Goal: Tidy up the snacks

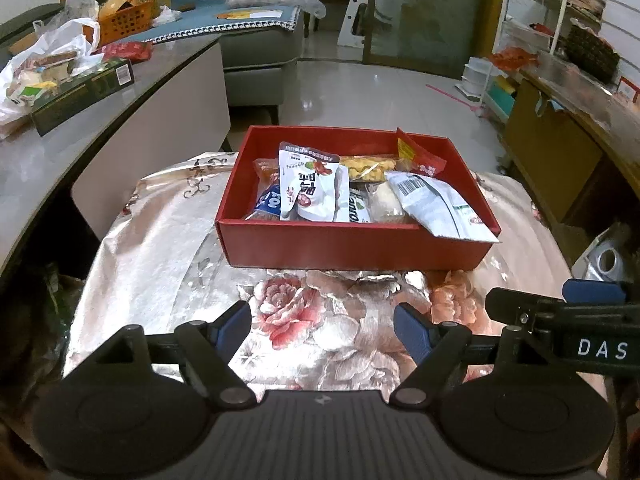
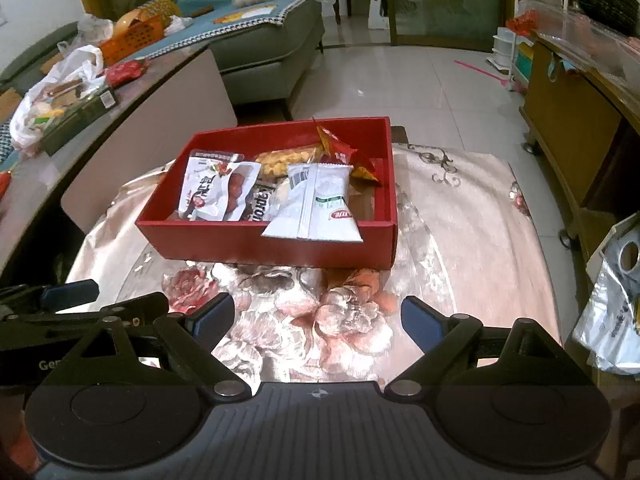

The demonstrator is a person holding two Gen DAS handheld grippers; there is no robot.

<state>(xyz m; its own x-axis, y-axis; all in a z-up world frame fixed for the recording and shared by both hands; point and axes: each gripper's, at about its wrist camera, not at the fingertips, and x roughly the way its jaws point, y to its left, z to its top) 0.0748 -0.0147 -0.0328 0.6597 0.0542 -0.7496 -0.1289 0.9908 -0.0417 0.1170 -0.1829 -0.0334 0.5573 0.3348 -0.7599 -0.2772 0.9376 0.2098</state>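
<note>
A red box (image 1: 352, 245) (image 2: 264, 245) stands on a floral cloth and holds several snack packets. A white packet with red fruit (image 1: 310, 186) (image 2: 216, 188) lies at its left. A white-green packet (image 1: 440, 204) (image 2: 320, 204) leans over its near right rim. A yellow snack bag (image 1: 370, 168) (image 2: 280, 160) and a red packet (image 1: 420, 156) (image 2: 344, 152) lie at the back. My left gripper (image 1: 322, 330) is open and empty, above the cloth short of the box. My right gripper (image 2: 318, 320) is open and empty beside it.
The floral cloth (image 1: 168, 240) (image 2: 460, 220) covers a small table. A long counter (image 1: 48, 152) (image 2: 32, 176) on the left carries a plastic bag, a dark box and an orange basket. A wooden cabinet (image 1: 560, 152) (image 2: 568, 120) stands right. A silver bag (image 2: 612, 300) hangs at the right.
</note>
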